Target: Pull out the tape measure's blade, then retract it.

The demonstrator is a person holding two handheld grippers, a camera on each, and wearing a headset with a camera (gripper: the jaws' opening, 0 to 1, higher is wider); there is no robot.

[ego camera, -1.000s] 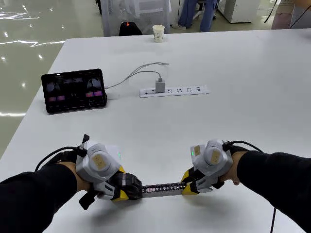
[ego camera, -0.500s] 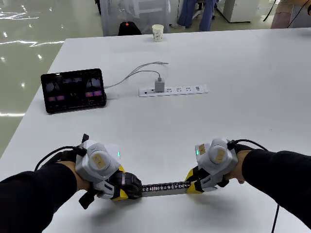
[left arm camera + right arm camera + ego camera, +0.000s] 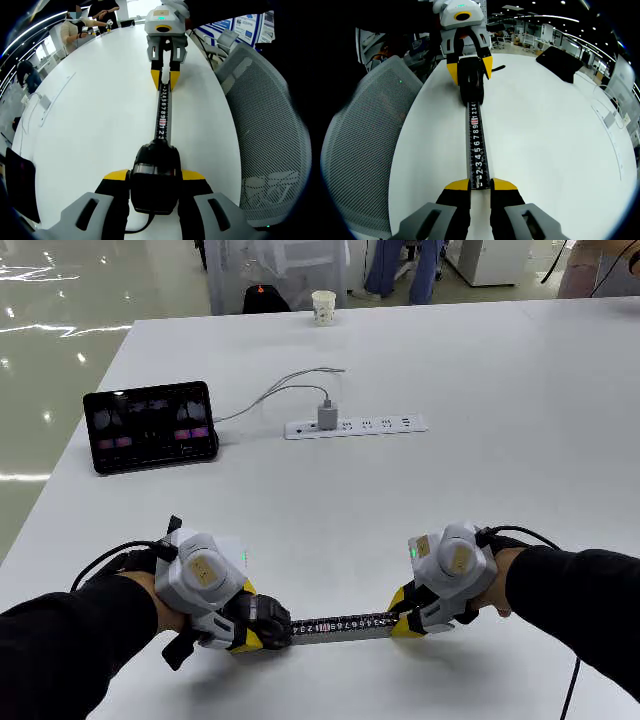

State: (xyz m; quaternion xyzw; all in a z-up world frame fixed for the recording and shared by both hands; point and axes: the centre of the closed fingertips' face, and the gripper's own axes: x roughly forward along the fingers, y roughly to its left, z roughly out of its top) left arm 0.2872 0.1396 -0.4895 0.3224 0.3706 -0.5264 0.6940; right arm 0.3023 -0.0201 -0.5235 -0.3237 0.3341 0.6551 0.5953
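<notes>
White table [image 3: 480, 440]: left gripper [image 3: 155, 176] clamps the case [image 3: 268, 622]; right of the case, right gripper [image 3: 480, 185] pinches the blade [image 3: 475, 140] tip. It looks springy and probably snaps back.

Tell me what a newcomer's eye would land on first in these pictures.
The numbered blade, stretched along the near edge of the white table, stands out first. The left gripper clamps the black tape measure case, and the right gripper pinches the blade's free end. Farther back are a lit tablet at the left and a power strip near the middle.
</notes>
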